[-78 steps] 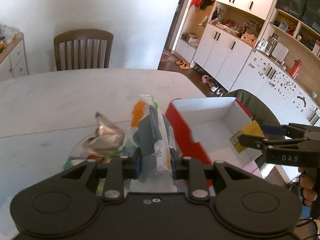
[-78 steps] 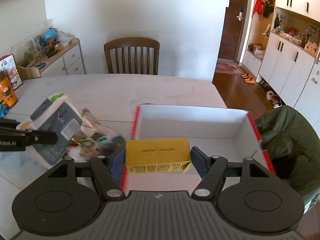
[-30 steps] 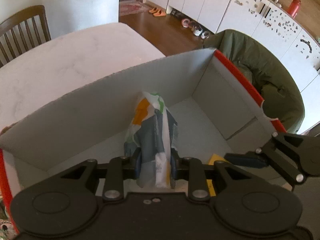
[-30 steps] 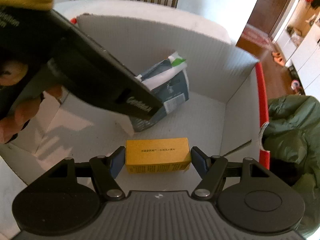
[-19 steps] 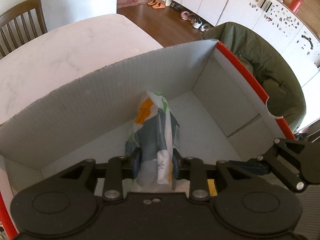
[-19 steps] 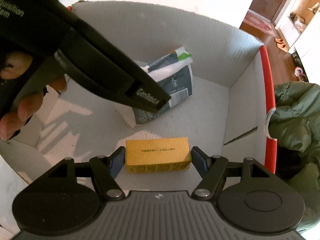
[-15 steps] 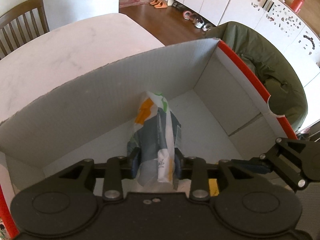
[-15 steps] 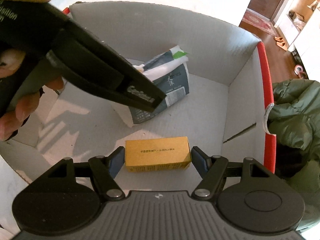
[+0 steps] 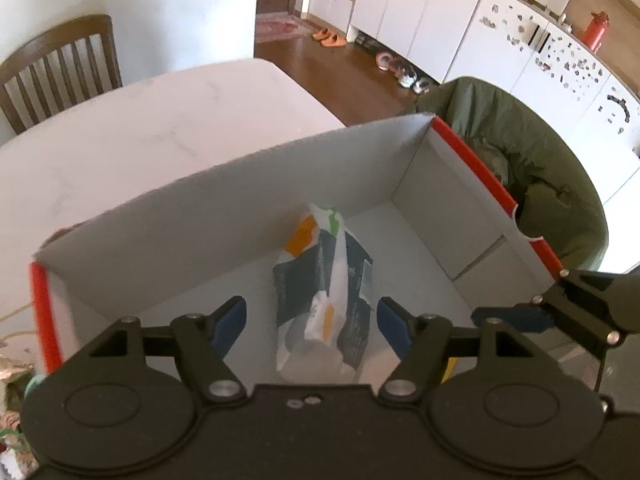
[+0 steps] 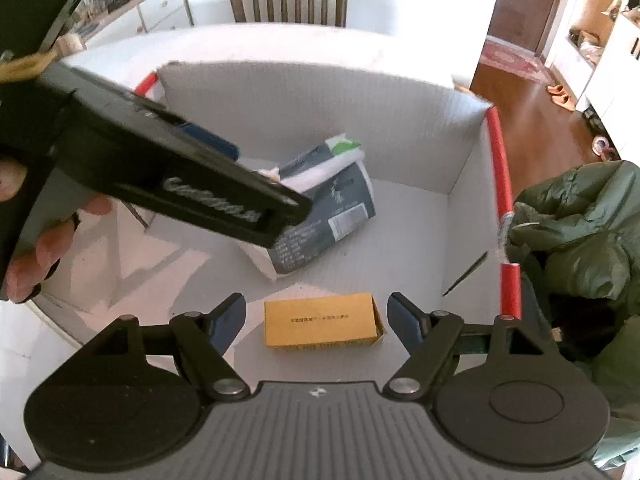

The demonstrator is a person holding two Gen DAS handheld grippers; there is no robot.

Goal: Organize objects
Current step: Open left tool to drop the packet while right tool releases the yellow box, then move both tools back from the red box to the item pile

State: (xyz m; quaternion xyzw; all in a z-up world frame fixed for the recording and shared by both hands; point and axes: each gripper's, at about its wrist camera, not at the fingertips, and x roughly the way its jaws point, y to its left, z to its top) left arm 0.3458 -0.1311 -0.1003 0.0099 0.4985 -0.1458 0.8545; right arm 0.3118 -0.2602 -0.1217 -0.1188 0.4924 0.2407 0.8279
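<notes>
White cardboard box [image 9: 224, 220] with red edges sits on the pale table [image 9: 140, 136]. Inside it lie a dark-and-white packet [image 9: 326, 280] and a yellow carton [image 10: 322, 320]. Both the left gripper [image 9: 311, 316] and right gripper [image 10: 316, 314] hover with fingers spread wide, touching neither item.

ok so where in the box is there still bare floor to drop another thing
Bare floor lies along the right wall of the box, between the packet and the red rim, and at the left end beside the left gripper. The middle is crowded: the packet, with the yellow carton lying close in front of it.
</notes>
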